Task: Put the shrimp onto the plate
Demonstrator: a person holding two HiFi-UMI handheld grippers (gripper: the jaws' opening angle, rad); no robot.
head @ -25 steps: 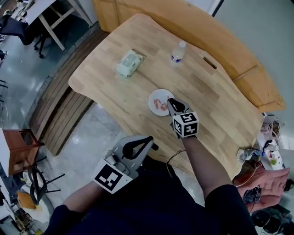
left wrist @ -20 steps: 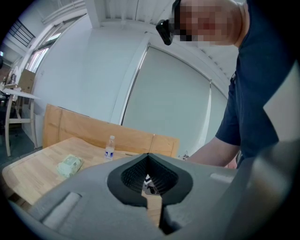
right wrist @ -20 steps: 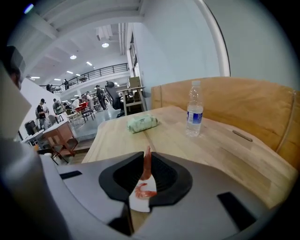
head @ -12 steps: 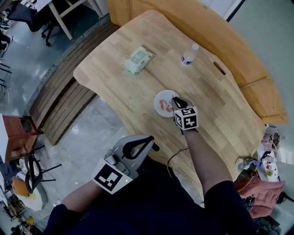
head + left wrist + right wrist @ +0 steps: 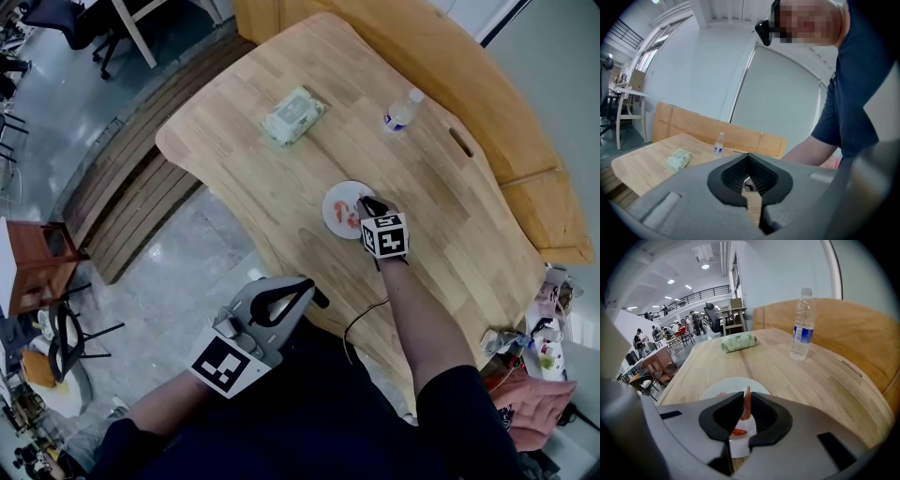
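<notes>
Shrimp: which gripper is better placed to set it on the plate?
Right. The right gripper grips the shrimp over the plate; the left gripper is shut, empty, far from the plate.

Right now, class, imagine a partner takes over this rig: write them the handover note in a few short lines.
Left gripper: shut, empty, held near the body, off the table.
Right gripper: shut on the shrimp, pointed end up, just over the plate.
Done: shrimp gripped and brought above the plate.
Left: lower it, open the jaws, and leave it beside the red piece lying there.
</notes>
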